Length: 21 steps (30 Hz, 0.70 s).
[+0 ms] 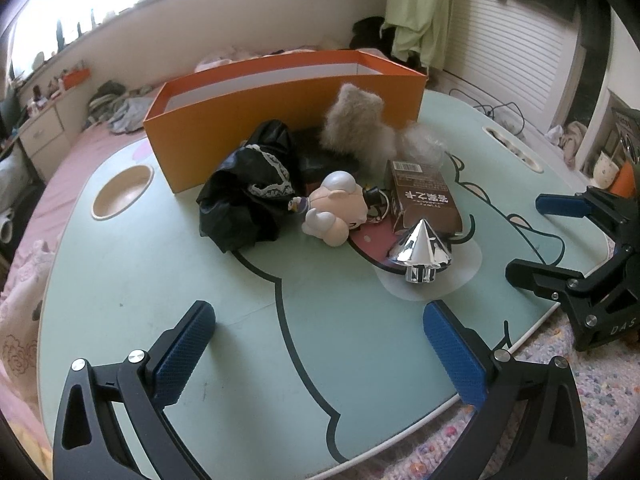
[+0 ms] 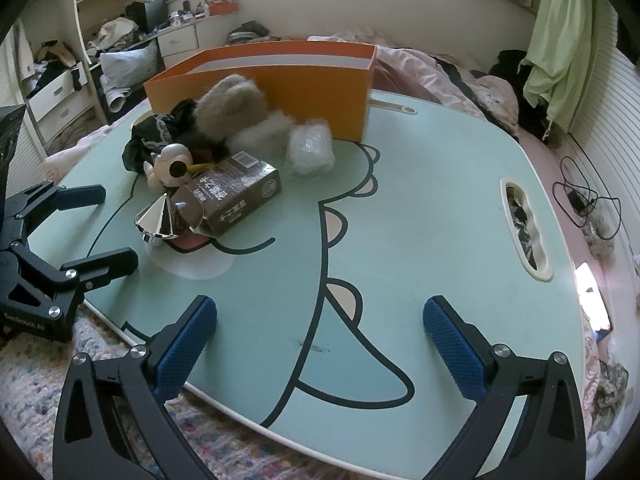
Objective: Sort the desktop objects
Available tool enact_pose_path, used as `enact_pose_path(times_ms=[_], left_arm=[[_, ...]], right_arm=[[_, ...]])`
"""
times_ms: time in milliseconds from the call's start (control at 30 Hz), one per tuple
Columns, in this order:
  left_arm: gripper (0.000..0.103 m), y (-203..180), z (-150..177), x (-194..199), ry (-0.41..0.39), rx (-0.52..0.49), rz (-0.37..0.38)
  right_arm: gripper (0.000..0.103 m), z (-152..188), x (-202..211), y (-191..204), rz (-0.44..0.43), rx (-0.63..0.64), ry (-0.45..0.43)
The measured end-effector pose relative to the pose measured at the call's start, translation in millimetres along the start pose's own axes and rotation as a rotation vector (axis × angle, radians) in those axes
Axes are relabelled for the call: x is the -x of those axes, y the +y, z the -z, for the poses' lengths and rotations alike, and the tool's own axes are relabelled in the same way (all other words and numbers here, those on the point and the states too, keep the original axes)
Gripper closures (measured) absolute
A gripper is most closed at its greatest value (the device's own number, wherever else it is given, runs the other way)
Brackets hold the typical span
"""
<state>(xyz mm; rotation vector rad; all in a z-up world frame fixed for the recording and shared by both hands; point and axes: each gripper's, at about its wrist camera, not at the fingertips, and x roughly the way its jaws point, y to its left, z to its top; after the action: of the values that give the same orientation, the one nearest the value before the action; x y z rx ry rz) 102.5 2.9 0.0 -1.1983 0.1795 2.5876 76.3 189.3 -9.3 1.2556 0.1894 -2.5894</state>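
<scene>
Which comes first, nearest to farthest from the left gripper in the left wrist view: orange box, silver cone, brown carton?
From the left gripper, jaws open:
1. Silver cone, just ahead, slightly right.
2. Brown carton, directly behind the cone.
3. Orange box, at the back of the table, behind the pile.

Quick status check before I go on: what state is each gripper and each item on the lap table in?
left gripper: open, empty
right gripper: open, empty
orange box: upright, open-topped
brown carton: lying flat
silver cone: standing, tip up
figurine: lying down
black garment: crumpled
</scene>
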Motion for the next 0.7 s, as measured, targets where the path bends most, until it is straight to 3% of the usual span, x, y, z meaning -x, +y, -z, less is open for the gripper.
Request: enact_pose_path(times_ms=[700], left_arm=[[0.000, -0.4, -0.5, 0.5, -0.003, -0.003, 0.002]], right_arm=[[0.001, 1.0, 4.9, -9.1, 0.003, -0.033, -0.040]])
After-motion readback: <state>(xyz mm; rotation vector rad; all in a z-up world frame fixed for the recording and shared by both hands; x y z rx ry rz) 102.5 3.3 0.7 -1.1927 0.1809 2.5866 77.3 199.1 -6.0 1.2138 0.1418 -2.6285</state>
